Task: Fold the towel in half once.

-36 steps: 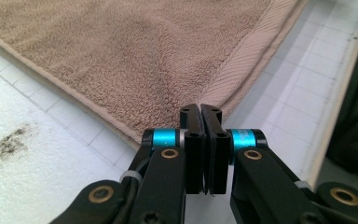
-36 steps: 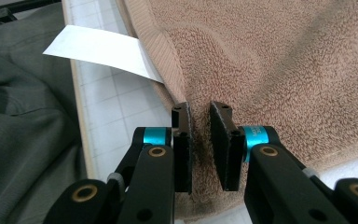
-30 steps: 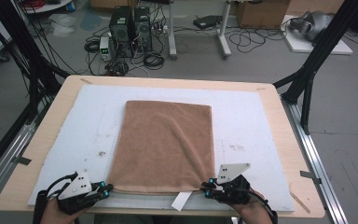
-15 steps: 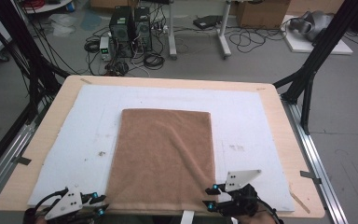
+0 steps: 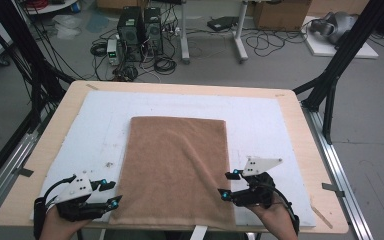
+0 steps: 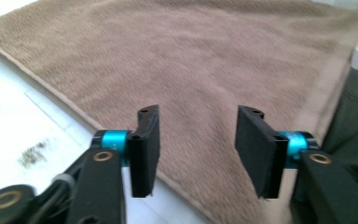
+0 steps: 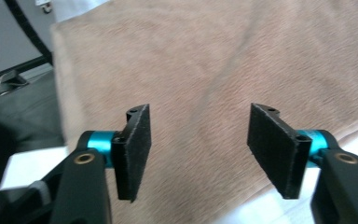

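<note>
At the near edge of the table (image 5: 300, 150), the left gripper (image 5: 109, 194) and right gripper (image 5: 225, 185) flank the brown towel's (image 5: 177, 165) near corners. Both have just been opening their jaws, which stand apart with nothing gripped. The towel lies flat on the white mat (image 5: 100, 125), reaching toward the far side.

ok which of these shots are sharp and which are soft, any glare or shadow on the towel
High view: even room light, the brown towel evenly lit with a soft crease down it, no glare. Left gripper view: black pads fairly crisp, towel pile behind them soft. Right gripper view: pads sharp, towel smeared, its far edge washed pale by bright light.
</note>
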Motion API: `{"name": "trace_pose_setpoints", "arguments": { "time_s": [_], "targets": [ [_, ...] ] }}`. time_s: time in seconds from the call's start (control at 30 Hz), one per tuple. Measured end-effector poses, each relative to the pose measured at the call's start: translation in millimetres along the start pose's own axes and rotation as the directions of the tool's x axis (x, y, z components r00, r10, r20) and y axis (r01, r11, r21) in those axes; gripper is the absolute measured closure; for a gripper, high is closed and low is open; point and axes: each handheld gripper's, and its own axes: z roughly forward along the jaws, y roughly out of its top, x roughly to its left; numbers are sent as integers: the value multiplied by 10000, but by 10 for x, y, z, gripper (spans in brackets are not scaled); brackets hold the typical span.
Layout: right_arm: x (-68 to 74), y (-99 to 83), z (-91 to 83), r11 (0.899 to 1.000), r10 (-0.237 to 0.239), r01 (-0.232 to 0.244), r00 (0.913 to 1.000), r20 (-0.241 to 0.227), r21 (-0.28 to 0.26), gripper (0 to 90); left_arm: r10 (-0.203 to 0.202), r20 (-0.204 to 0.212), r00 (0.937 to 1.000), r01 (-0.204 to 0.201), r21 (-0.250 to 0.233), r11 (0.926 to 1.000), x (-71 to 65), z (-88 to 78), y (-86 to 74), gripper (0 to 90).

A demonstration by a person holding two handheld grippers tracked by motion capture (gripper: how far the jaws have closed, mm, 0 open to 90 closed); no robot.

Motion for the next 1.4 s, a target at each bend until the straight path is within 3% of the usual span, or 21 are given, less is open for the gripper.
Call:
{"name": "trace_pose_setpoints", "arguments": {
  "time_s": [0.6, 0.9, 1.4],
  "targets": [
    [-269, 348, 83, 9994, 4, 23, 9973, 738, -354, 221, -396, -42, 9992, 394, -364, 9986, 291, 181, 308, 374],
    [-320, 461, 76, 9989, -214, 247, 9964, 824, -392, 217, -192, 3, 9998, 192, -446, 9988, 314, 229, 448, 374],
    [-356, 510, 110, 9991, -276, 299, 9967, 768, -288, 216, -310, 7, 9995, 310, -524, 9981, 366, 237, 463, 373]
  ]
}}
